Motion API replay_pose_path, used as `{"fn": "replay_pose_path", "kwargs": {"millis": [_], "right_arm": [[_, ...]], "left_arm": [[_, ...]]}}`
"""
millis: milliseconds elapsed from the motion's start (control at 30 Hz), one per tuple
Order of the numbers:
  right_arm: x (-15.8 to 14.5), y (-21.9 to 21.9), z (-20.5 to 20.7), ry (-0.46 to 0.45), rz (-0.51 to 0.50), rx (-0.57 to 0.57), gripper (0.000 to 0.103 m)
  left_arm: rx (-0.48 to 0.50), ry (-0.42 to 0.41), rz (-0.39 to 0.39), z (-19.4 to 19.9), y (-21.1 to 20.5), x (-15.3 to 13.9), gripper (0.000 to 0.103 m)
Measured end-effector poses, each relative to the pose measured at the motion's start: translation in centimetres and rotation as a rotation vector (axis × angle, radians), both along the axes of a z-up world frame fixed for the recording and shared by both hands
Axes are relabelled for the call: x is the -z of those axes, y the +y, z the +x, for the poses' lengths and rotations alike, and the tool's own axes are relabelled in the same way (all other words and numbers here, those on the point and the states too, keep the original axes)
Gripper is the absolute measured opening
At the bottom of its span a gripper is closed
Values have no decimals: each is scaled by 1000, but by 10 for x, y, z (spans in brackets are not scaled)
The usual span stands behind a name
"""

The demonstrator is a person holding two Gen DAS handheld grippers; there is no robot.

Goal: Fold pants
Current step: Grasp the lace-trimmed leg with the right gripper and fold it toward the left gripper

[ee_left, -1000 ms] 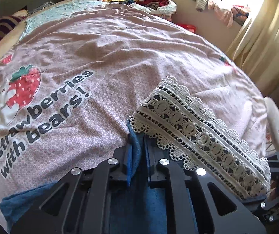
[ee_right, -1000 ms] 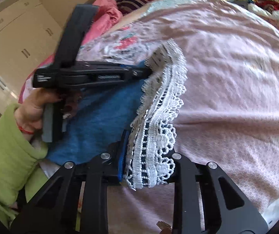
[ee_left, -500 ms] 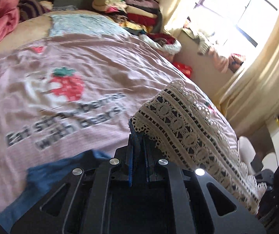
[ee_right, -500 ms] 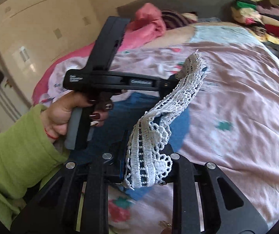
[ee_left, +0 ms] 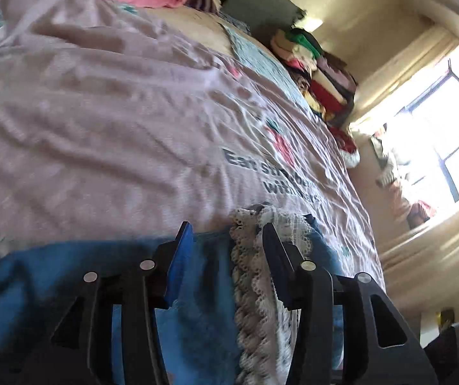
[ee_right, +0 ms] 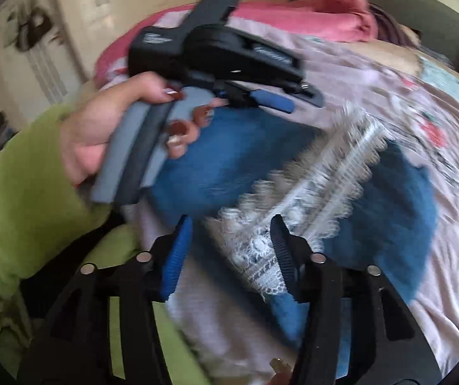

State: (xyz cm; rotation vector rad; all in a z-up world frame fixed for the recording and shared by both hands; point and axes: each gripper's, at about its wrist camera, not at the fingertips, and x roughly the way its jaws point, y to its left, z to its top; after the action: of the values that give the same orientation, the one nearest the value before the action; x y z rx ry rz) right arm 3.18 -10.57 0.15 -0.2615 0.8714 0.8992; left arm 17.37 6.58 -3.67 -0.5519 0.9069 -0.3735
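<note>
Pink bedspread [ee_left: 107,134] ahead of both my grippers. Left gripper [ee_left: 227,250] and right gripper [ee_right: 231,247] both spread wide, gripping nothing. Blue pants [ee_right: 239,160] with lace hem [ee_right: 309,192] lie flat between and beyond my fingers.

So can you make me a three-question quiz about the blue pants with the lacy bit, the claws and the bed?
1. Where do the blue pants with white lace trim lie?
A on the pink strawberry-print bedsheet
B on a chair
C on the floor

2. What colour is the sleeve on the arm holding the left claw?
A red
B green
C white

3. How do both claws stand?
A shut on lace
B one open, one shut
C both open

Answers: 1 A, sheet shows all around the pants. 2 B, the green sleeve is plain. 3 C, the left claw and the right claw show wide gaps.
</note>
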Motion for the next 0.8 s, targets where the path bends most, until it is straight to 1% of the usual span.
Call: {"fn": "replay_pose_path", "kwargs": {"millis": [67, 100, 133, 200, 267, 300, 467, 567, 600, 633, 667, 700, 733, 800], "right_arm": [[-7, -3, -5, -16, 8, -10, 52], [-11, -7, -5, -20, 17, 0, 53], [-17, -16, -3, -21, 32, 22, 55], [-24, -30, 1, -33, 45, 71, 58], [-29, -50, 14, -54, 49, 143, 59], [-30, -59, 20, -56, 51, 178, 59], [-21, -94, 51, -12, 52, 322, 60], [-14, -104, 64, 6, 52, 366, 60], [-12, -105, 69, 4, 40, 380, 60], [-10, -106, 74, 2, 29, 393, 60], [-9, -108, 82, -4, 29, 400, 60], [-8, -110, 88, -10, 25, 413, 60], [-8, -112, 93, -12, 20, 423, 60], [-12, -117, 109, -26, 26, 439, 60]], "left_arm": [[1, -9, -3, -5, 2, -1, 44], [6, -11, -3, -8, 0, -2, 46], [16, -10, -10, -8, -3, -2, 54], [42, -2, -35, -7, -6, -1, 58], [66, 21, -63, -1, -13, 5, 58], [70, 31, -64, -1, -14, 9, 58], [92, 117, -67, 27, -29, 27, 58], [105, 138, -68, 40, -39, 33, 58], [112, 136, -62, 43, -44, 34, 56], [122, 133, -60, 45, -49, 33, 51], [130, 132, -56, 46, -54, 33, 40], [140, 125, -48, 45, -59, 32, 22], [146, 115, -42, 43, -62, 31, 19], [147, 87, -27, 34, -64, 24, 17]]}}
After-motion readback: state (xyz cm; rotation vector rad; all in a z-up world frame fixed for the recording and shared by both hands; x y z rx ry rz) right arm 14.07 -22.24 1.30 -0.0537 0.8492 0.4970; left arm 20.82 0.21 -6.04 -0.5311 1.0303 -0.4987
